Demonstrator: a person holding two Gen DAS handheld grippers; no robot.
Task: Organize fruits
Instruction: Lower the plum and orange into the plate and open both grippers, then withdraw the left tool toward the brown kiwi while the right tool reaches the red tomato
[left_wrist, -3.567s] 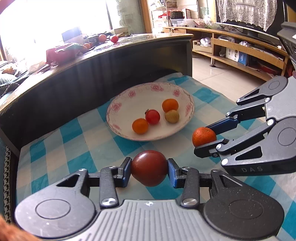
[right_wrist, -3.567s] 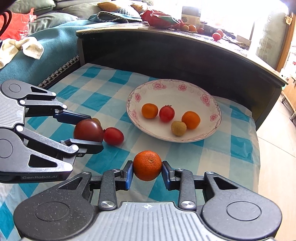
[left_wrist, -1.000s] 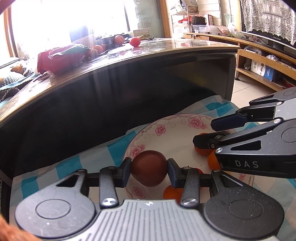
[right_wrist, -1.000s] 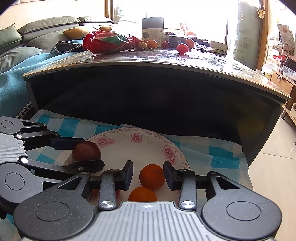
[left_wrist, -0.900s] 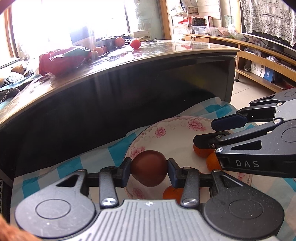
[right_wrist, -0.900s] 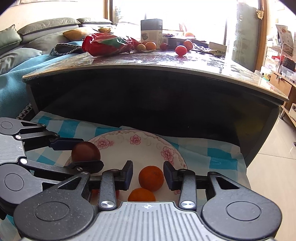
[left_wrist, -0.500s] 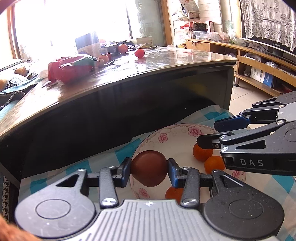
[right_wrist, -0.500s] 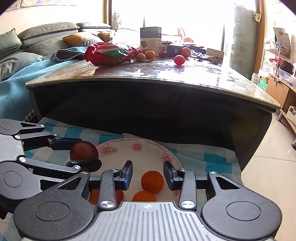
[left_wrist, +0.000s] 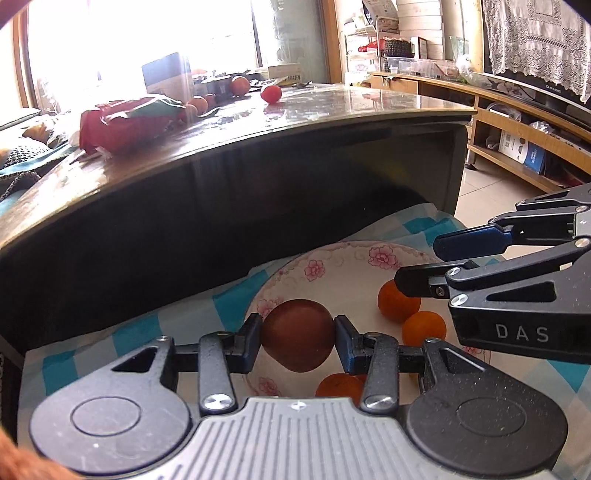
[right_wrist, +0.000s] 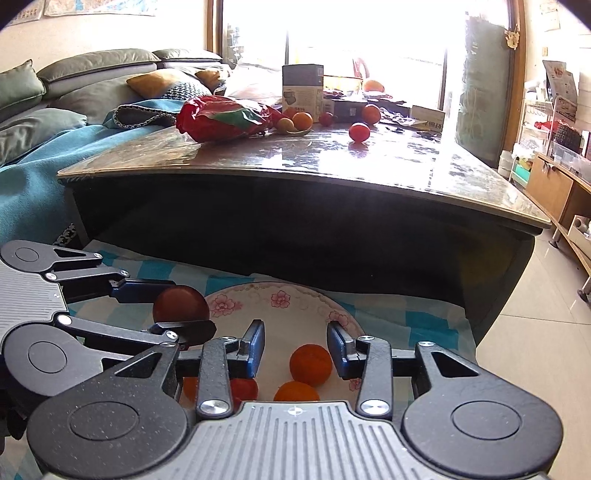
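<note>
My left gripper (left_wrist: 298, 334) is shut on a dark red tomato (left_wrist: 297, 334) and holds it above the near left rim of the white floral plate (left_wrist: 332, 266). The tomato also shows in the right wrist view (right_wrist: 180, 304). My right gripper (right_wrist: 295, 349) is open and empty above the plate (right_wrist: 295, 299); it also shows in the left wrist view (left_wrist: 424, 264). In the plate lie oranges (left_wrist: 399, 302) (left_wrist: 424, 328) (left_wrist: 338, 384), seen in the right wrist view as oranges (right_wrist: 310, 363) (right_wrist: 295, 393) and a small red tomato (right_wrist: 243, 389).
The plate rests on a blue and white checked cloth (left_wrist: 147, 332). Right behind it rises a dark table (right_wrist: 332, 221) with a glossy top holding a red bag (right_wrist: 225, 118), a box and more fruit. A sofa (right_wrist: 74, 92) is at the left, tiled floor (right_wrist: 535, 350) at the right.
The right gripper has let go of its orange into the plate and risen, open. Both grippers have lifted and tilted up; the left still holds the dark tomato over the plate.
</note>
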